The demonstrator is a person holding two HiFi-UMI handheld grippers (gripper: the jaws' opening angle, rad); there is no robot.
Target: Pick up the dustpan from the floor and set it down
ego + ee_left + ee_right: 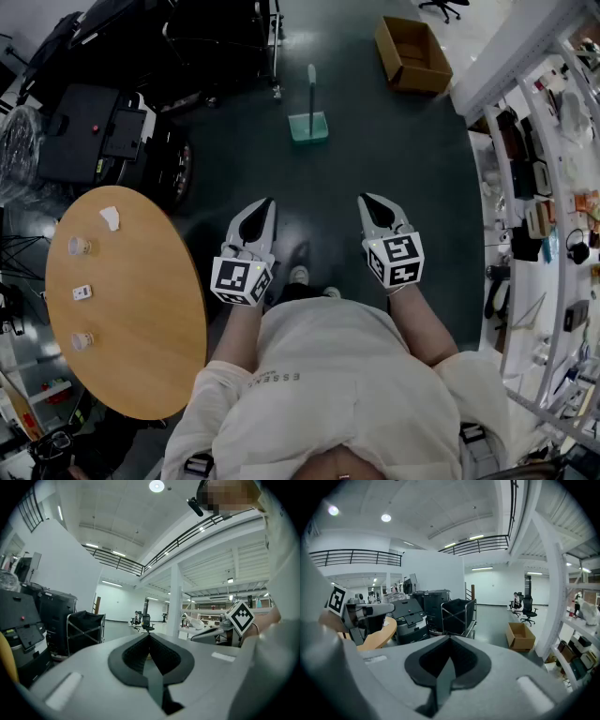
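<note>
A pale green dustpan (308, 125) with an upright handle stands on the dark floor ahead of me, well beyond both grippers. My left gripper (266, 202) is held in front of my body, level, jaws shut with nothing between them (149, 637). My right gripper (367, 200) hangs beside it at the same distance, tilted a little downward, also shut and empty (450, 639). The dustpan does not show in either gripper view. Each gripper sees the other's marker cube off to its side.
A round wooden table (141, 319) with a few small items is at my left. Black machines and a cart (112, 112) stand at the far left. An open cardboard box (412, 54) lies at the far right, and white shelving (548, 216) runs along the right.
</note>
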